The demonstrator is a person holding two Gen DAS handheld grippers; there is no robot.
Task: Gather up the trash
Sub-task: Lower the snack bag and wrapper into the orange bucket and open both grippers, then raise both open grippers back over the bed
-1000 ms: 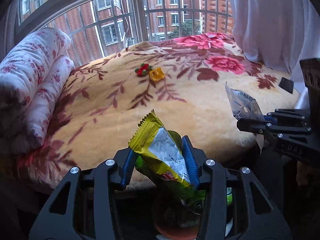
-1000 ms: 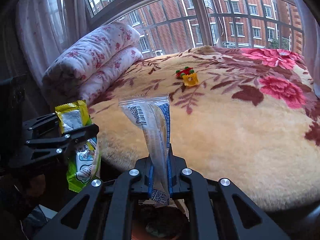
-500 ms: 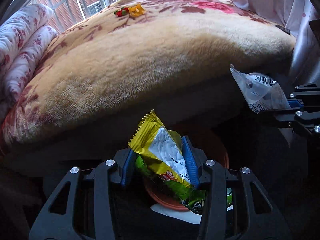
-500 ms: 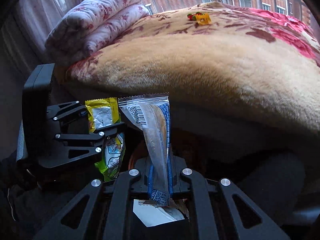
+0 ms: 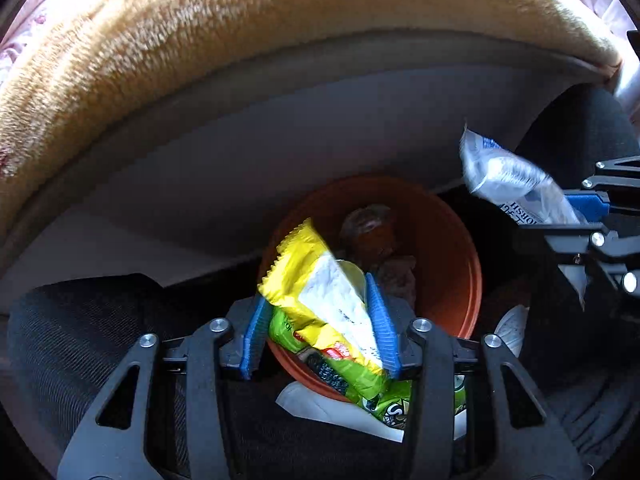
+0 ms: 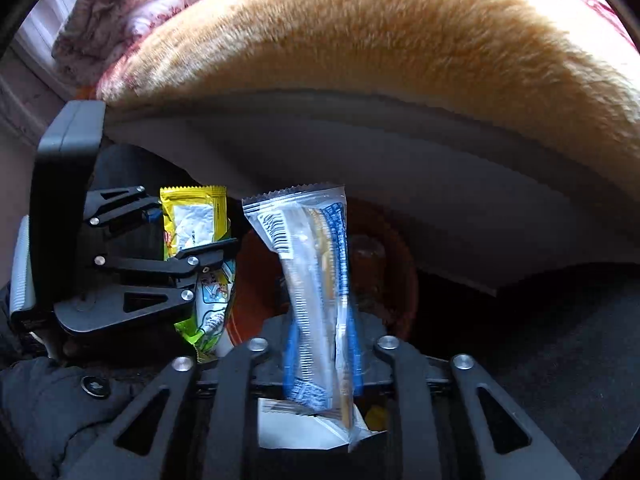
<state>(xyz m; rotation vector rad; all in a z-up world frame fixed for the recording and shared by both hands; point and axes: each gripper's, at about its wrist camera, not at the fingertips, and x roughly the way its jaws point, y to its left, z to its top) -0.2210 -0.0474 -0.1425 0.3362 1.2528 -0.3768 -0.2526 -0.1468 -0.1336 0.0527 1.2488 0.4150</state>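
My left gripper [image 5: 320, 332] is shut on a yellow-green snack wrapper [image 5: 316, 300] and holds it over an orange-brown trash bin [image 5: 448, 256] on the floor by the bed. My right gripper [image 6: 320, 344] is shut on a clear wrapper with blue print [image 6: 312, 264], held upright above the same bin [image 6: 396, 280]. The clear wrapper [image 5: 508, 180] shows at the right in the left wrist view, the yellow wrapper [image 6: 192, 224] at the left in the right wrist view. Crumpled trash [image 5: 376, 236] lies in the bin.
The bed's plush tan blanket [image 5: 240, 32] overhangs above, with the grey bed side [image 5: 280, 140] right behind the bin. White paper [image 5: 336, 408] lies under the bin's near edge. My dark-clothed legs [image 5: 80, 340] flank the bin. A folded floral quilt [image 6: 132, 12] lies top left.
Both grippers have tipped down from the bed top toward the floor, each still holding its wrapper. The bin has come into full view below them.
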